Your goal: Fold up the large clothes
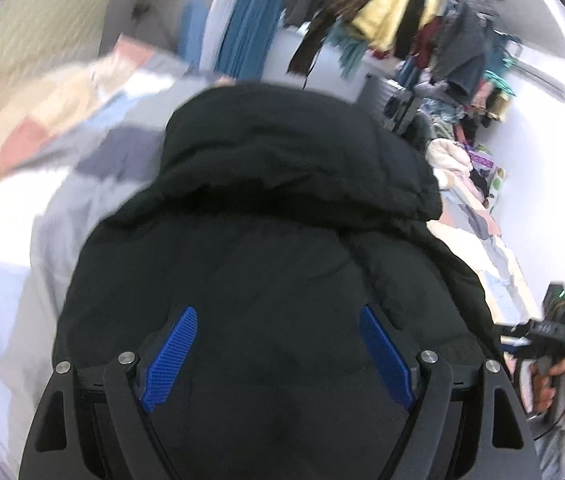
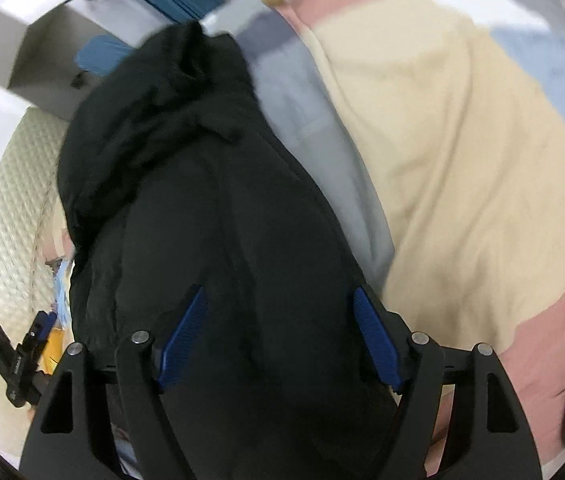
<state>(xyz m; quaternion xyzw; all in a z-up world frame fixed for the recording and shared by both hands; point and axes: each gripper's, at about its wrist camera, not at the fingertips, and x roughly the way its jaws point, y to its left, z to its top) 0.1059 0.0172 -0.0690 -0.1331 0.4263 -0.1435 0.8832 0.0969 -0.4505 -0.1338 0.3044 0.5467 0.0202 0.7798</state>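
A large black padded hooded jacket [image 1: 282, 220] lies on a patchwork bed cover [image 1: 82, 140]. My left gripper [image 1: 276, 316] is open, its blue pads [image 1: 174, 352] spread wide just over the jacket's back, hood pointing away. In the right wrist view the same jacket [image 2: 202, 200] runs lengthwise under my right gripper [image 2: 278, 296], which is also open with blue pads [image 2: 374, 340] wide apart above the fabric. The right gripper, held in a hand, also shows in the left wrist view [image 1: 538, 340] at the right edge. The left gripper's body shows in the right wrist view [image 2: 14, 356] at lower left.
The bed cover [image 2: 462, 140] has cream, pink, grey and blue patches. A rack of hanging clothes [image 1: 402, 20] and a pile of garments [image 1: 462, 152] stand at the back right. A blue curtain [image 1: 246, 28] hangs by the far wall. A quilted cream headboard [image 2: 6, 208] is at left.
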